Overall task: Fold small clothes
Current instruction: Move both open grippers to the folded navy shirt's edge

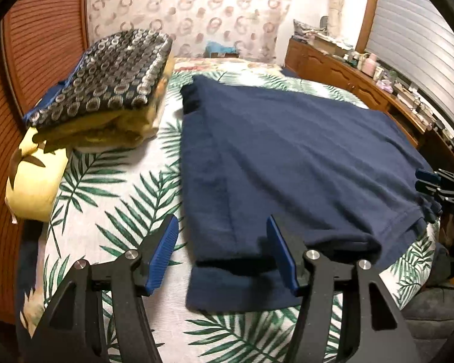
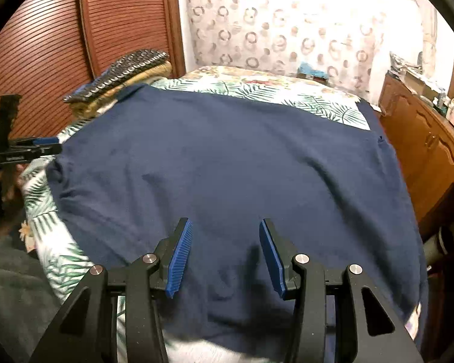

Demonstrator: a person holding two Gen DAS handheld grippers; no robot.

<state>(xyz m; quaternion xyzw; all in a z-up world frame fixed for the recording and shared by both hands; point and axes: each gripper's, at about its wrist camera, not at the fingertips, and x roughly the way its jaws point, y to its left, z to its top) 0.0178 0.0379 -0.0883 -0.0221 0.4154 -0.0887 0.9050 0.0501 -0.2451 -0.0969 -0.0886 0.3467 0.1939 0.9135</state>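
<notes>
A navy blue garment (image 1: 287,157) lies spread on the bed with its left side folded inward; it fills the right wrist view (image 2: 227,163). My left gripper (image 1: 222,227) is open and empty, just above the garment's near left corner. My right gripper (image 2: 225,227) is open and empty, hovering over the garment's near edge. The right gripper also shows at the right edge of the left wrist view (image 1: 429,181), and the left gripper at the left edge of the right wrist view (image 2: 50,145).
A bedsheet with a palm-leaf print (image 1: 115,199) covers the bed. A stack of folded clothes with a ring-patterned piece on top (image 1: 106,84) sits at the far left, a yellow pillow (image 1: 36,178) beside it. A wooden dresser (image 2: 423,142) stands on the right.
</notes>
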